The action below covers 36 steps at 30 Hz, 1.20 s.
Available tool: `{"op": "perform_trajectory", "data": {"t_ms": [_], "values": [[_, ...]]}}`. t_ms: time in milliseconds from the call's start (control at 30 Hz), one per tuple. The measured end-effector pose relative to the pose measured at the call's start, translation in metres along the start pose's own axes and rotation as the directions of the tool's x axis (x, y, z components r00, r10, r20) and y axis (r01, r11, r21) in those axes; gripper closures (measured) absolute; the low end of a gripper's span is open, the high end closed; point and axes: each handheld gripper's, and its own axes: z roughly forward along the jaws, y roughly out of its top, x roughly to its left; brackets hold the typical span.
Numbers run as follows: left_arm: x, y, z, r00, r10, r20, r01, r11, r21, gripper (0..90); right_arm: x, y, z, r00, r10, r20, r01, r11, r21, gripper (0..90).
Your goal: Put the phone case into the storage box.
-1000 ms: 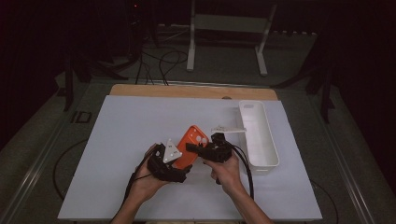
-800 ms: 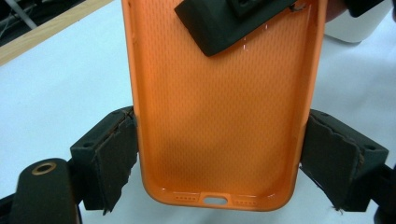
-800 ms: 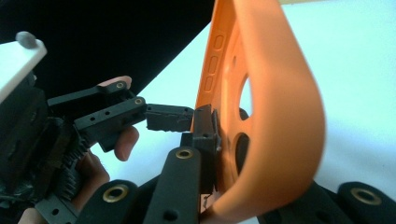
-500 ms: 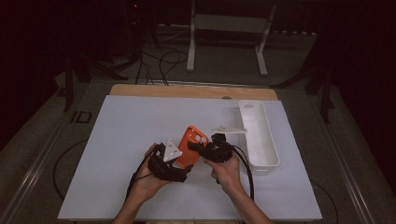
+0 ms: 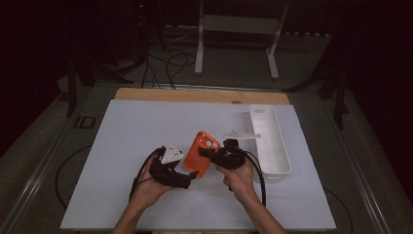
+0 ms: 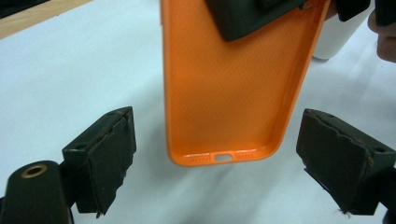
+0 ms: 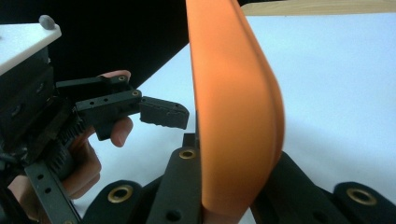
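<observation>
An orange phone case (image 5: 202, 153) is held tilted above the white table cover, between my two hands. My right gripper (image 5: 208, 155) is shut on its upper end; in the right gripper view the case (image 7: 233, 116) stands edge-on, pinched between the black jaws (image 7: 229, 186). My left gripper (image 5: 191, 176) is open at the case's lower end. In the left gripper view the hollow inside of the case (image 6: 224, 93), with its port cut-out, hangs between the wide-apart pads (image 6: 107, 154), touching neither.
A long white tray (image 5: 270, 141) lies just right of my right hand. The white cover (image 5: 122, 146) spreads wide to the left and the front. A wooden table edge (image 5: 195, 95) runs along the back, with stands and cables on the floor beyond.
</observation>
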Motion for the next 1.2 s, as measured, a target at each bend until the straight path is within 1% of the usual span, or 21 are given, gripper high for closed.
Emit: {"op": "perform_trajectory", "data": {"t_ms": [100,167,267,433,667,933,1133,1167,1200], "values": [[0.004,-0.001,-0.001,0.9997,-0.011,0.023,0.011,0.9999,-0.002,12.6,-0.001,0.001,-0.003,1.0000,-0.004,0.001,0.004,1.000,0.002,85.7],[0.006,-0.001,-0.002,0.9994,-0.014,0.031,0.014,0.9999,-0.003,12.6,-0.002,0.001,-0.004,1.0000,-0.007,-0.002,0.007,1.000,0.001,85.8],[0.008,-0.001,-0.002,0.9985,-0.018,0.053,0.018,0.9998,-0.009,12.6,-0.002,0.002,-0.006,0.9998,-0.013,-0.012,0.013,1.000,0.002,85.7],[0.012,-0.002,-0.002,0.9949,-0.024,0.098,0.025,0.9996,-0.013,12.1,-0.001,0.002,-0.009,0.9992,-0.032,-0.024,0.032,0.999,0.007,85.7],[0.012,-0.002,-0.001,0.9920,-0.022,0.124,0.024,0.9995,-0.018,12.0,0.000,0.004,-0.015,0.9970,-0.055,-0.054,0.055,0.998,0.001,85.6],[0.011,-0.002,-0.001,0.9908,-0.019,0.134,0.023,0.9991,-0.034,14.8,0.004,0.005,-0.019,0.9896,-0.097,-0.106,0.097,0.995,-0.002,85.6],[0.010,-0.002,-0.001,0.9883,-0.010,0.152,0.017,0.9988,-0.046,17.5,0.008,0.004,-0.017,0.9791,-0.136,-0.151,0.139,0.990,0.006,85.6],[0.010,-0.002,-0.001,0.9883,-0.010,0.152,0.017,0.9988,-0.046,18.6,0.008,0.004,-0.017,0.9791,-0.136,-0.151,0.139,0.990,0.006,85.6],[0.010,-0.003,0.000,0.9867,-0.007,0.162,0.015,0.9987,-0.050,18.6,0.009,0.004,-0.017,0.9769,-0.143,-0.159,0.146,0.989,0.006,85.7]]}}
